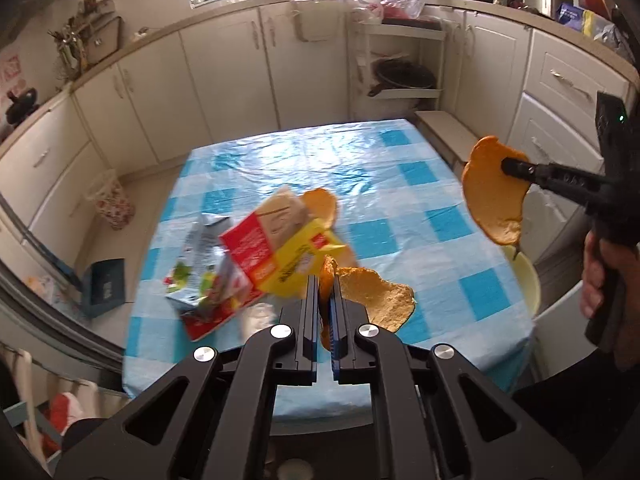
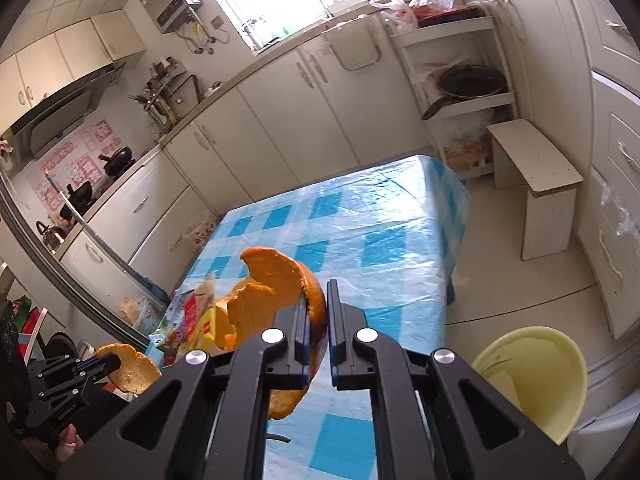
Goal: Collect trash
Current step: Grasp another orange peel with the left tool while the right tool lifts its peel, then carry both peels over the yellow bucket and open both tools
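Observation:
My left gripper (image 1: 325, 280) is shut on a piece of orange peel (image 1: 376, 292) and holds it above the blue checked table (image 1: 400, 184). My right gripper (image 2: 318, 294) is shut on a second, larger orange peel (image 2: 276, 280), raised off the table's right side; it also shows in the left wrist view (image 1: 494, 192). A third peel (image 1: 320, 204) lies on the table behind a red and yellow carton (image 1: 280, 248) and a crumpled printed wrapper (image 1: 200, 276). The left gripper with its peel (image 2: 128, 368) shows at the lower left of the right wrist view.
A pale yellow bin (image 2: 532, 376) stands on the floor by the table's right edge, below the right gripper. A small white stool (image 2: 536, 184) stands beyond it. White cabinets (image 1: 224, 68) run around the room. A blue box (image 1: 104, 288) lies on the floor at left.

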Tool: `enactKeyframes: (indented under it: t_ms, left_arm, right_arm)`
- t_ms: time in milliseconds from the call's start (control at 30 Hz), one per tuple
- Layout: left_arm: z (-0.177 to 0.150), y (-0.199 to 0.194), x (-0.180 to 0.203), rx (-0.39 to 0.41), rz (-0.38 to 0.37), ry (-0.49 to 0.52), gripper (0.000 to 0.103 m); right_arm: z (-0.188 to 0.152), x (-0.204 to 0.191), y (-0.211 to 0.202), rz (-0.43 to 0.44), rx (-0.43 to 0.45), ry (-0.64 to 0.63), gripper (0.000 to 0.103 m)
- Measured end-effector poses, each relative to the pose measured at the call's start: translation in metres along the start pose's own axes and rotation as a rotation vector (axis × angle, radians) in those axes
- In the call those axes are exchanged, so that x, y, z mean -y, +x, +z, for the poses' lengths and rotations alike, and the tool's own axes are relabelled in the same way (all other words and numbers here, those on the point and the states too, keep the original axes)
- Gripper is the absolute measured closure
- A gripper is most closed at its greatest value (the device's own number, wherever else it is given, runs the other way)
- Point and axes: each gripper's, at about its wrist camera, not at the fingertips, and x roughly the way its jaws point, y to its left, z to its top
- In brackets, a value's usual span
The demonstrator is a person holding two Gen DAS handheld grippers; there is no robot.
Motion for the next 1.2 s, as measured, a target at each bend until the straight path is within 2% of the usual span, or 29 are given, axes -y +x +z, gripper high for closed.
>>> enactKeyframes:
  t_ms: [167,300,433,567,633,700,767,1067,1133,1200]
  left_arm:
    - [0.012,0.02,0.056,-0.007,-0.129,0.014,0.098]
    - [0.026,0.039,0.098,-0.016,-0.205,0.028,0.098]
    - [0.036,0.057,0.138,-0.029,-0.256,0.042,0.098]
    - [0.043,0.079,0.171,-0.053,-0.3,0.049,0.098]
    - [0.044,0.089,0.185,-0.066,-0.312,0.054,0.098]
    - [0.045,0.102,0.2,-0.084,-0.317,0.065,0.098]
    - [0.044,0.115,0.213,-0.106,-0.321,0.078,0.098]
    - [0.034,0.162,0.27,-0.191,-0.309,0.147,0.097]
    - [0.033,0.172,0.281,-0.218,-0.316,0.155,0.092]
    - [0.033,0.177,0.29,-0.225,-0.314,0.158,0.082]
  right_arm:
    - [-0.005,0.047,-0.02,-0.101,0.021,0.091,0.095]
    - [-0.011,0.079,-0.031,-0.21,0.025,0.145,0.095]
    - [-0.019,0.103,-0.029,-0.317,-0.011,0.178,0.092]
    - [-0.024,0.129,-0.028,-0.361,-0.042,0.251,0.087]
    - [-0.025,0.138,-0.028,-0.355,-0.045,0.29,0.074]
    - [-0.024,0.144,-0.031,-0.337,-0.022,0.326,0.067]
    - [-0.022,0.145,-0.036,-0.317,0.001,0.339,0.066]
    - [-0.004,0.138,-0.076,-0.253,0.196,0.359,0.054]
    - [-0.001,0.139,-0.081,-0.238,0.224,0.367,0.053]
    - [0.0,0.14,-0.084,-0.23,0.237,0.375,0.052]
